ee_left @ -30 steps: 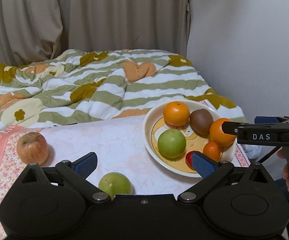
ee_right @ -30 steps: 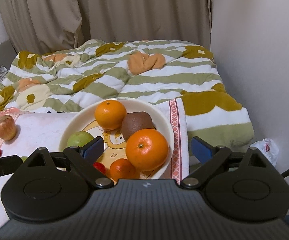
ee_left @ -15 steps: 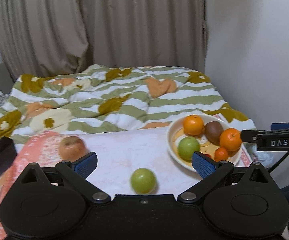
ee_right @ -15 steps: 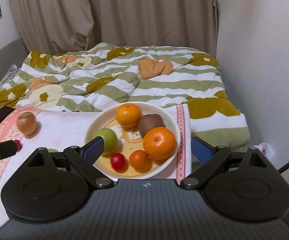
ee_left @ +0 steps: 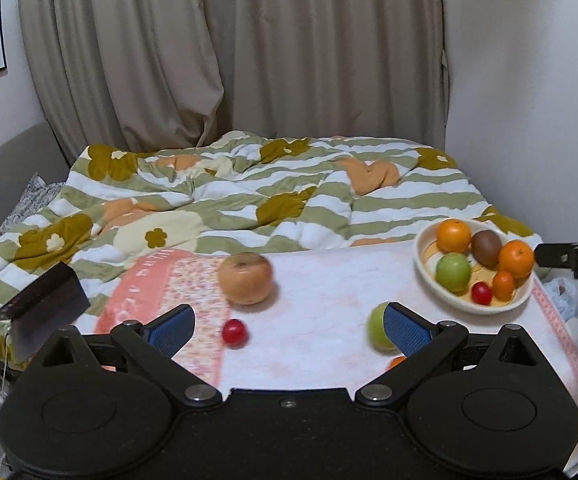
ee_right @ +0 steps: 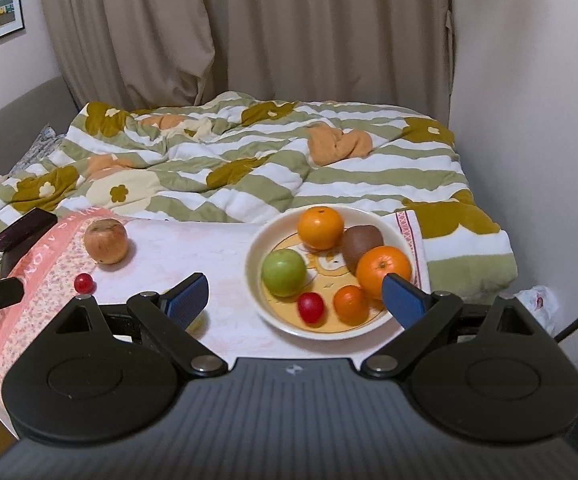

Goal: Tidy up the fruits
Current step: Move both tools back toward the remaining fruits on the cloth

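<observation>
A cream bowl (ee_right: 403,248) (ee_left: 423,270) at the table's right end holds two oranges, a kiwi, a green apple (ee_right: 283,267), a small orange and a red cherry tomato. Loose on the table are a reddish apple (ee_left: 245,278) (ee_right: 106,241), a red cherry tomato (ee_left: 234,332) (ee_right: 84,282), a green fruit (ee_left: 377,330) partly behind my left gripper's right finger, and a small orange bit (ee_left: 397,361). My left gripper (ee_left: 289,328) is open and empty above the table's front. My right gripper (ee_right: 295,300) is open and empty before the bowl.
A pink patterned cloth (ee_left: 161,280) covers the table's left part. A dark box (ee_left: 41,296) stands at the left edge. A striped flowered duvet (ee_left: 269,200) lies on the bed behind. A white wall is at the right.
Both grippers have pulled back and up from the table. More of the table shows, including the red tomato. Both stayed open.
</observation>
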Demonstrator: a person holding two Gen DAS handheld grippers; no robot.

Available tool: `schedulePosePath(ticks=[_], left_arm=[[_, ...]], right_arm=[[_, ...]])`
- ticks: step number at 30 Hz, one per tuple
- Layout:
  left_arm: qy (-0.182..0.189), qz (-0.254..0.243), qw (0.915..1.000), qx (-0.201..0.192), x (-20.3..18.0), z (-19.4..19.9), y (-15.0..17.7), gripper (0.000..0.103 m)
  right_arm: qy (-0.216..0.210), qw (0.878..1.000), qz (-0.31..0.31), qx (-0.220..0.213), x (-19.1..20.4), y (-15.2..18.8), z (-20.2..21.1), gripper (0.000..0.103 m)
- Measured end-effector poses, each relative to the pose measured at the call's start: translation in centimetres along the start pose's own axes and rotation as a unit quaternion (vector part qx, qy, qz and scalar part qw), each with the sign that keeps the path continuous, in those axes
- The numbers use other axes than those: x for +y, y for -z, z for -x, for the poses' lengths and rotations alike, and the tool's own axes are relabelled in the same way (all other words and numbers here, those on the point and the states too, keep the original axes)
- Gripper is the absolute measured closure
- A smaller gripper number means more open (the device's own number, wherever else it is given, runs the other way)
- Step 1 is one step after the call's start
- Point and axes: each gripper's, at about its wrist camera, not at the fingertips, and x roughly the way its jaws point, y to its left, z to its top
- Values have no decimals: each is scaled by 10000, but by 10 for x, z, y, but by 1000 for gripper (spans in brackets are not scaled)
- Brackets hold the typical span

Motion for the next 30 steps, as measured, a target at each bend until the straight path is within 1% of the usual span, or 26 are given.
schedulePosePath(ticks=[4, 8, 11, 13, 17, 22, 26, 30], left_arm=[[128, -96, 9999, 14, 33, 0, 4, 1], [263, -338, 9991, -61, 61, -3, 6, 1], [420, -518, 9978, -41, 79, -14, 8, 1], [553, -600, 9967, 10, 90, -24, 9, 1], [887, -699, 9935, 125, 110, -45, 8, 1], [1147, -871, 9892, 276, 121, -76, 4, 1], [1310, -981, 9852, 504, 122, -106, 6, 3], [1438, -1053, 9812, 742, 117, -134, 11, 9]], right_arm=[[162, 9996, -215, 75, 27, 7, 7, 0], [370, 9981, -399, 288, 55, 18, 5, 0], [554, 9965, -524, 331, 75, 25, 3, 0], [760, 9952, -551, 281, 90, 31, 3, 0], [914, 9927, -716, 321, 113, 39, -3, 0], [1041, 9890, -930, 481, 131, 51, -19, 0], [1070, 9870, -959, 721, 141, 61, -38, 0], [1149, 9834, -1019, 963, 144, 70, -59, 0]])
